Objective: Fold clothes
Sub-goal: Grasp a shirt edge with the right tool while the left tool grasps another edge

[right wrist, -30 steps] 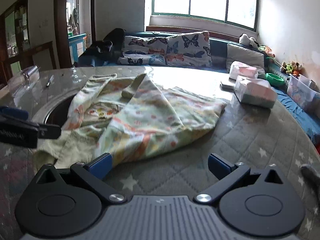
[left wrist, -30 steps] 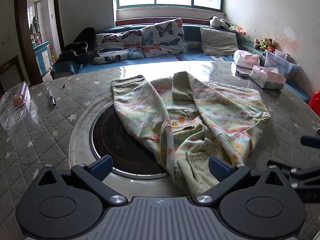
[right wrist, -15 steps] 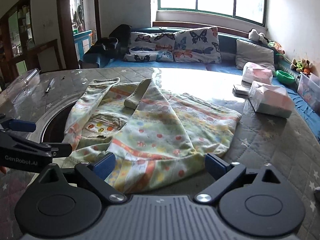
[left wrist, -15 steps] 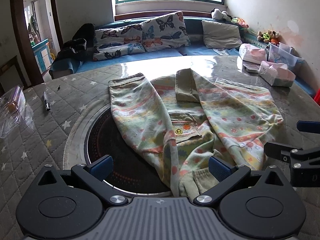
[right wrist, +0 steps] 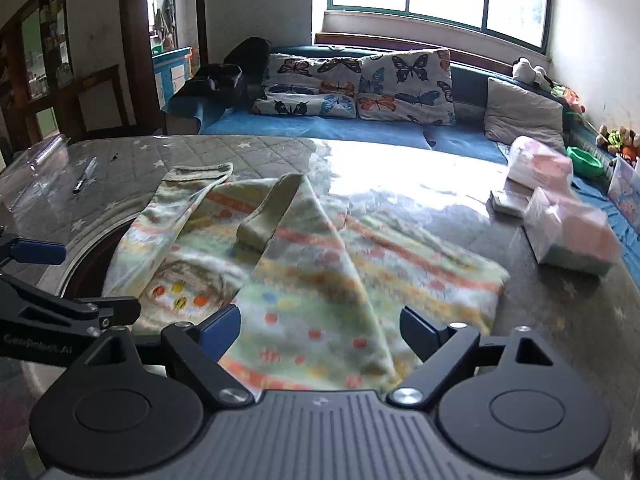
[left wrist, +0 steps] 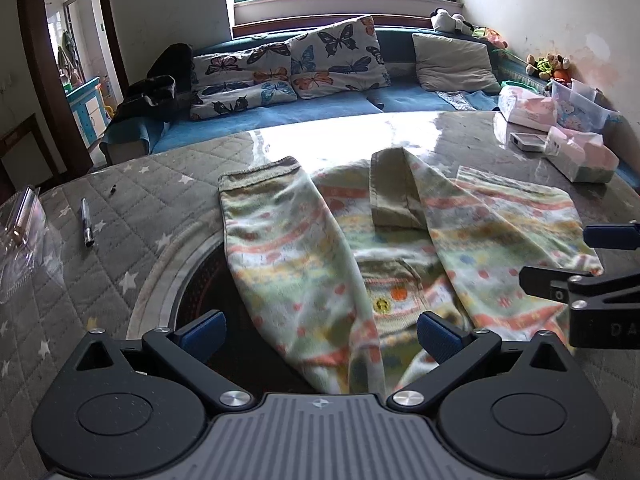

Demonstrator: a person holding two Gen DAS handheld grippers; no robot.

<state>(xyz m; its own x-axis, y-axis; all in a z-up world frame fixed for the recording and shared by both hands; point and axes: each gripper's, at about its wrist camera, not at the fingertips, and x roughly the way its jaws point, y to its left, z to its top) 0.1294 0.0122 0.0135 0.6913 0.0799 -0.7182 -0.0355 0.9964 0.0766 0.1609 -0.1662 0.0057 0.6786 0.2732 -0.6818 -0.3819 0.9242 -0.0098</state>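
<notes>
pastel striped, dotted cotton garment [left wrist: 400,248] lies crumpled on the grey quilted tabletop [left wrist: 120,208], its length running away from the released left tongs [left wrist: 320,334], near hem between them. right view: closing, not yet gripping right tongs [right wrist: 320,332] straddle its nearer edge.

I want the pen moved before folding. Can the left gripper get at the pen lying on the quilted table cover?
Probably yes: the pen lies alone on the grey quilted cover, and the left gripper is open over the striped pastel garment.

I see a grey star-quilted table [left wrist: 120,208] with a dark round inset [left wrist: 208,280]. On it: patterned garment [left wrist: 360,240], pen [left wrist: 86,222], tissue packs [left wrist: 580,156], clear box [left wrist: 20,248].
</notes>
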